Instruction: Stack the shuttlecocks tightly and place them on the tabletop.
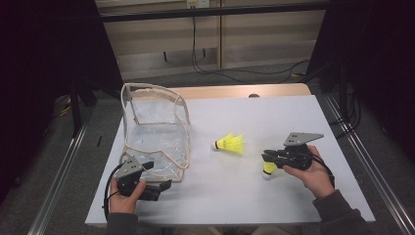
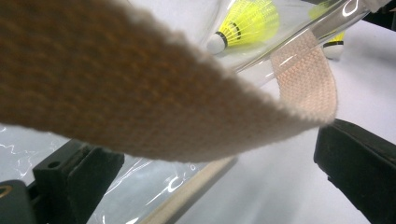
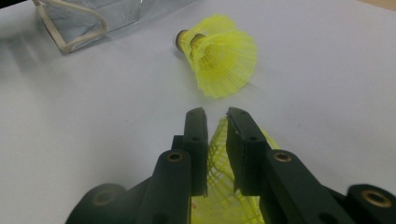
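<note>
Gripping a yellow shuttlecock by its mesh skirt, right tool sits right of the clear bag, ready to load it. Left tool gapes around the bag's strap, unclenched, steadying the mouth. Second shuttlecock lies between bag and right tool on the surface.

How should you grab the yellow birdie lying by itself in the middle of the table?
Probably by its skirt. The free shuttlecock lies on its side, cork end toward the clear bag. Come from above with the jaws either side of the mesh skirt: it is wide, springy and easier to pinch than the small round cork.
</note>
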`<state>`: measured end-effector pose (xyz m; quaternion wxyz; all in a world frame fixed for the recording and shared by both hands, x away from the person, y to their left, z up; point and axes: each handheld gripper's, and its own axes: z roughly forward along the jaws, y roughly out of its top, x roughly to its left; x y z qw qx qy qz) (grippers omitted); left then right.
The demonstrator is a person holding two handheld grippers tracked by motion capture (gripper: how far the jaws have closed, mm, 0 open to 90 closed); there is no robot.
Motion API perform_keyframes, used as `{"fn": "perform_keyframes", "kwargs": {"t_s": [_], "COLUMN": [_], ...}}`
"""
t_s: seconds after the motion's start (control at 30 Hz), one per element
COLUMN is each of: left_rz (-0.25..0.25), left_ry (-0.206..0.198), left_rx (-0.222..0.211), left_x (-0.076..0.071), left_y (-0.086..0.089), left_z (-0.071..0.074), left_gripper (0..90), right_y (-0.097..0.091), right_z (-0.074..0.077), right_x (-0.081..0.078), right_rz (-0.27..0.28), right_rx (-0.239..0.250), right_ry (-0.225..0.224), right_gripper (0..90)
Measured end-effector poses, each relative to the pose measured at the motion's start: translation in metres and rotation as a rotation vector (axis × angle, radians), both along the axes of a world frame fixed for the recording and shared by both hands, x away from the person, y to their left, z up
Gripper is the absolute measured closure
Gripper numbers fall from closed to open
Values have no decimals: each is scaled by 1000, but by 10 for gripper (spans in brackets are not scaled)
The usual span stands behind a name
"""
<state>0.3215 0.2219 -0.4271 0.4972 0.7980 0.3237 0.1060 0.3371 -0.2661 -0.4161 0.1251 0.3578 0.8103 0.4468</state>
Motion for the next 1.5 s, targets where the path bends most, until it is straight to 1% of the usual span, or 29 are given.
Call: {"fn": "perform_keyframes", "kwargs": {"t_s": [0.17,0.27,0.33,0.47,0.57,0.63,0.73,0.83,0.87,0.97,1.0,1.07,1.13,1.2,1.4,1.5], "left_rz": [2,1,1,1,2,3,3,0,1,0,0,0,0,-1,1,2], "left_ry": [1,1,0,0,2,0,0,0,0,0,-1,0,0,0,0,1], "left_rx": [-2,1,0,-1,1,0,0,-1,1,1,0,0,-1,-1,-1,1], "left_x": [0,0,0,0,0,0,0,0,0,0,0,0,0,0,0,0], "left_y": [0,0,0,0,0,-1,-1,0,0,0,0,0,0,0,0,0], "left_z": [0,0,0,0,0,0,0,0,0,0,0,0,0,0,0,0], "left_gripper": [16,16,16,16,16,16,16,16,16,16,16,16,16,16,16,16], "right_y": [-2,-3,-3,-3,-2,1,7,14,17,24,26,28,30,30,24,19], "right_z": [0,-1,-1,-1,-1,-1,0,1,1,1,0,-1,-3,-6,-5,-5], "right_x": [-2,-3,-3,-3,-2,-1,2,5,7,12,14,18,20,20,15,11], "right_rz": [4,10,15,30,37,44,45,40,39,28,20,2,2,6,13,22], "right_rx": [-2,-17,-21,-5,5,16,15,28,36,44,56,75,84,72,67,61], "right_ry": [12,17,30,51,52,50,31,19,7,-7,-17,-23,-16,-5,-5,9], "right_gripper": [777,778,789,832,854,860,866,868,868,868,868,867,865,859,829,809]}}
